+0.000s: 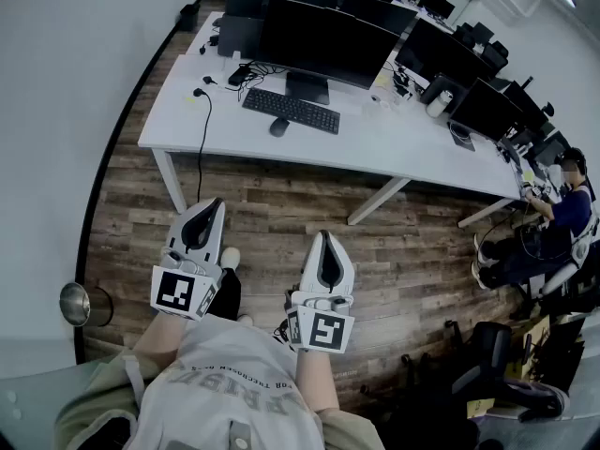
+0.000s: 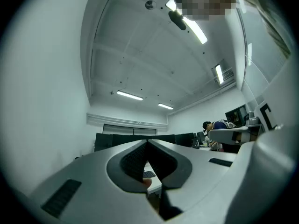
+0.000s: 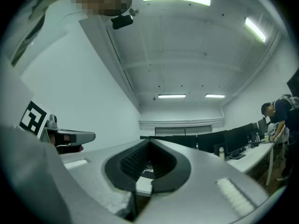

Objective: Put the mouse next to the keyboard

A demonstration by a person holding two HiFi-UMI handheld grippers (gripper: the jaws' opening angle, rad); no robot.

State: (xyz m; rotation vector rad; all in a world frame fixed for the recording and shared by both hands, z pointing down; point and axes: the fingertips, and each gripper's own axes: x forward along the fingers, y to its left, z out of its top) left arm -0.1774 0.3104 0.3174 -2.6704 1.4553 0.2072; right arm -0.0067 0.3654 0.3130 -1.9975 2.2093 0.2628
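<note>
Left gripper (image 1: 202, 221) and right gripper (image 1: 328, 256) are both closed and empty, held over the wooden floor (image 1: 281, 214). The mouse (image 1: 278, 127) rests on the white desk (image 1: 394, 143), just in front of the keyboard (image 1: 291, 111), well apart from both grippers.

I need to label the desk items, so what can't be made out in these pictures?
- Mouse, head view: too small to tell if it is wired.
- Desk, left gripper view: all but a sliver is hidden behind the shut left gripper.
- Seated person, head view: partly cut off by the right edge.
- Metal bin, head view: contents too small to tell.
</note>
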